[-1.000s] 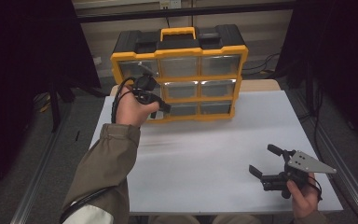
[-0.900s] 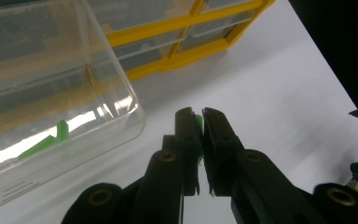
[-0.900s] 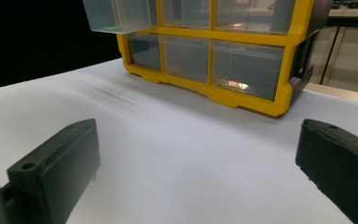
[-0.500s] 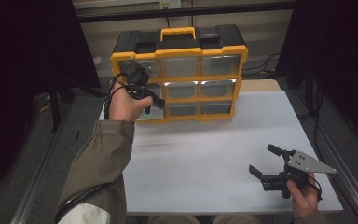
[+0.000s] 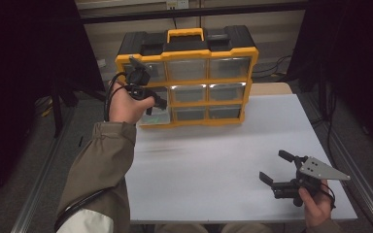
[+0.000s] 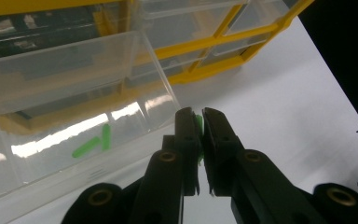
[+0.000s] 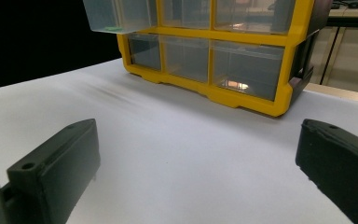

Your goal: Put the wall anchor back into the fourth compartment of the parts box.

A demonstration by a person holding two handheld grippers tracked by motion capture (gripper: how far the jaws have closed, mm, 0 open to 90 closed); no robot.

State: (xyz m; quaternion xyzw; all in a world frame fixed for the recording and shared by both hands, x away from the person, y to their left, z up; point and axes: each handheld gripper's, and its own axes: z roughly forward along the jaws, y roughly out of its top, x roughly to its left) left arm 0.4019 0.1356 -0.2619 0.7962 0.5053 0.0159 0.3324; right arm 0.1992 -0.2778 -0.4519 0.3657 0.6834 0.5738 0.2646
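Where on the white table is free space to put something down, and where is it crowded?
The table is bare between the yellow organizer and the right claw, across its middle and left. It is crowded at the pulled-out clear drawer, where the left claw pinches a green piece.

Compared with a second ago, the left gripper [image 5: 156, 103] sits a little higher against the yellow organizer [image 5: 187, 77], its jaws clamped on a small green piece [image 6: 198, 125] above the pulled-out clear drawer [image 5: 154, 116] at the cabinet's lower left.
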